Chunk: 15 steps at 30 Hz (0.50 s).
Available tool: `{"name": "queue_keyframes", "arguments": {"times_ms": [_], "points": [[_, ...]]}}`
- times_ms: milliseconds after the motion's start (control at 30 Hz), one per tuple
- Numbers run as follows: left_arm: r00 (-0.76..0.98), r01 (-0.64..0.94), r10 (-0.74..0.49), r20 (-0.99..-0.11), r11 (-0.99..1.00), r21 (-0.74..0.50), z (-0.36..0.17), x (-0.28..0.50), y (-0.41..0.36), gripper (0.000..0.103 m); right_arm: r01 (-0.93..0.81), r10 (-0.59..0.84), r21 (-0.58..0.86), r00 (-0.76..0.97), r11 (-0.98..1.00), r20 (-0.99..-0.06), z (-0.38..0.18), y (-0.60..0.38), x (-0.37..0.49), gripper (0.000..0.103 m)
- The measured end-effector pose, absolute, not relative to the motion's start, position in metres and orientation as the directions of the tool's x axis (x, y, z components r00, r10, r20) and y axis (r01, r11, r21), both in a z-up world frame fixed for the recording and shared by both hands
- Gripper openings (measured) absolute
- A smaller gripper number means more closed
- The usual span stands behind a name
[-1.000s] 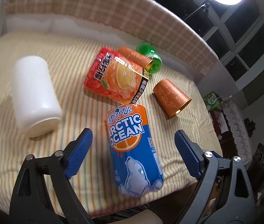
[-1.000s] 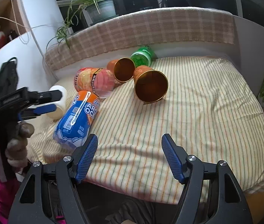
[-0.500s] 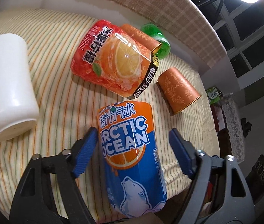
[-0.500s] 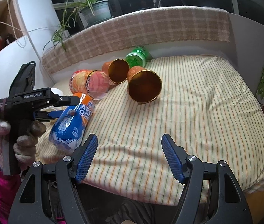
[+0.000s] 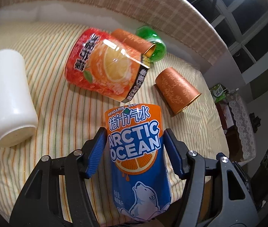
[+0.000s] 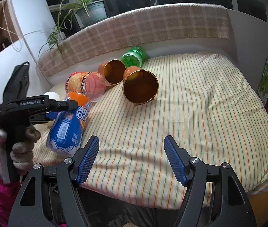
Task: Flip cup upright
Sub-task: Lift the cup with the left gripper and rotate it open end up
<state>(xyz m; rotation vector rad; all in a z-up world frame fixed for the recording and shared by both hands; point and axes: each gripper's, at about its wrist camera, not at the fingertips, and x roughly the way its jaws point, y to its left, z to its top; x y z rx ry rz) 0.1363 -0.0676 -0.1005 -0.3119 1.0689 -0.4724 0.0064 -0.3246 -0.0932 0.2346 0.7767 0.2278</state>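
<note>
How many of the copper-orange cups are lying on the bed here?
2. One copper-orange cup lies on its side mid-bed, mouth toward the right wrist camera. The second cup lies behind it, between the red-orange pouch and the green bottle. Others may be hidden.

The left tool (image 5: 134,151) seems clamped, both blue pads pressed inward, held in a gloved hand (image 6: 18,141). The right tool (image 6: 132,158) hangs spread wide.

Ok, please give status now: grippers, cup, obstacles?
Left hand-held gripper shut on Arctic Ocean cup, lying down. Right hand-held gripper open, idle. Nothing blocking.
</note>
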Motion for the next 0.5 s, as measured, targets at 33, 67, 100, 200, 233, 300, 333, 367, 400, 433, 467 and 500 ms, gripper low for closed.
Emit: {"name": "queue_keyframes", "arguments": {"times_ms": [33,67,100,200,233,300,333,367,400,433,467,500], "points": [[0.409,0.227,-0.506,-0.760,0.863,-0.452,-0.098,0.134,-0.068,0.063,-0.116,0.288,0.292,0.691,0.950,-0.663,-0.093,-0.324,0.007,0.071],[0.424,0.237,-0.498,-0.757,0.867,-0.438,-0.094,0.131,-0.069,0.063,-0.115,0.288,0.292,0.691,0.949,-0.663,-0.094,-0.324,0.007,0.071],[0.441,0.249,-0.489,-0.752,0.872,-0.421,-0.090,0.127,-0.071,0.062,-0.115,0.288,0.292,0.690,0.950,-0.664,-0.094,-0.324,0.007,0.071],[0.488,0.281,-0.466,-0.738,0.884,-0.373,-0.078,0.117,-0.076,0.062,-0.117,0.287,0.289,0.688,0.950,-0.666,-0.094,-0.323,0.008,0.071],[0.502,0.288,-0.460,-0.733,0.888,-0.359,-0.075,0.114,-0.077,0.062,-0.118,0.288,0.289,0.687,0.950,-0.667,-0.094,-0.323,0.008,0.071],[0.530,0.308,-0.450,-0.719,0.892,-0.331,-0.067,0.108,-0.080,0.062,-0.117,0.291,0.292,0.685,0.949,-0.668,-0.095,-0.323,0.009,0.071],[0.542,0.315,-0.445,-0.713,0.894,-0.318,-0.064,0.105,-0.082,0.062,-0.117,0.292,0.294,0.684,0.949,-0.669,-0.095,-0.323,0.009,0.071],[0.555,0.322,-0.438,-0.707,0.897,-0.303,-0.061,0.102,-0.083,0.062,-0.117,0.291,0.293,0.684,0.949,-0.669,-0.095,-0.323,0.009,0.071],[0.569,0.328,-0.430,-0.701,0.900,-0.286,-0.058,0.099,-0.085,0.062,-0.116,0.289,0.292,0.684,0.949,-0.670,-0.095,-0.323,0.009,0.071],[0.580,0.332,-0.423,-0.696,0.903,-0.273,-0.056,0.096,-0.087,0.062,-0.115,0.289,0.292,0.684,0.949,-0.670,-0.095,-0.324,0.010,0.071],[0.594,0.337,-0.415,-0.689,0.906,-0.255,-0.053,0.093,-0.088,0.062,-0.114,0.289,0.293,0.685,0.949,-0.669,-0.095,-0.324,0.009,0.071],[0.607,0.342,-0.408,-0.682,0.909,-0.239,-0.050,0.090,-0.089,0.062,-0.114,0.289,0.294,0.685,0.949,-0.668,-0.094,-0.325,0.010,0.071]]}}
